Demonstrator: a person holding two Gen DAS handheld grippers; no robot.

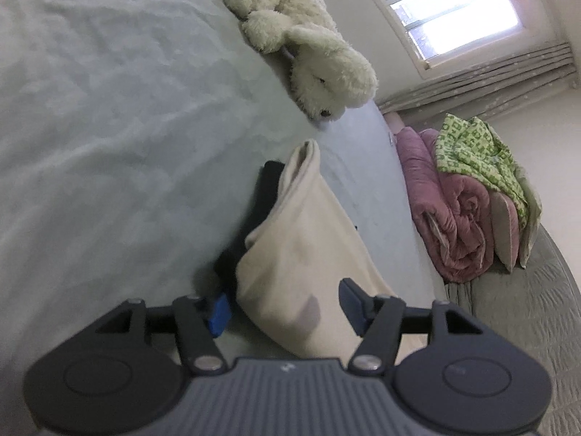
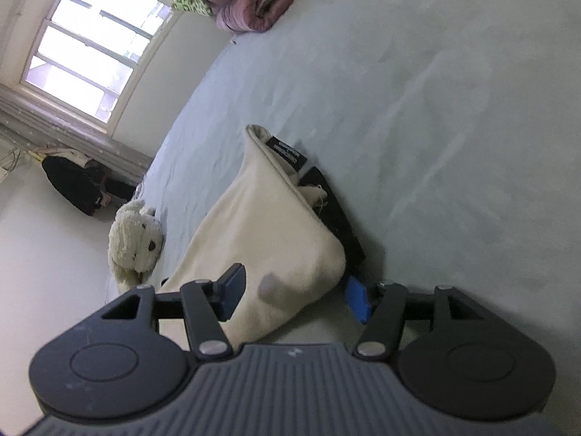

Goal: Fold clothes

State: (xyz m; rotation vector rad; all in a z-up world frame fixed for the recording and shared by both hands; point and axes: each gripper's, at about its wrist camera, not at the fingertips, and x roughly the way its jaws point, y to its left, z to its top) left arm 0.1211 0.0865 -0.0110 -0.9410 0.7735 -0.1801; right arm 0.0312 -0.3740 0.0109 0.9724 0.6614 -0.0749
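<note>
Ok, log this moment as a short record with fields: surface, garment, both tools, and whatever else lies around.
surface: bed sheet, pale grey-green, wrinkled
garment: cream garment lying bunched over a black garment; black label showing at its far end
left tool: open, pads on either side of the cream cloth, not pressing it
right tool: open, cream cloth between the pads, not gripped
nearby: white plush dog on the bed; rolled pink quilt with a green patterned cloth on top
background: window
</note>
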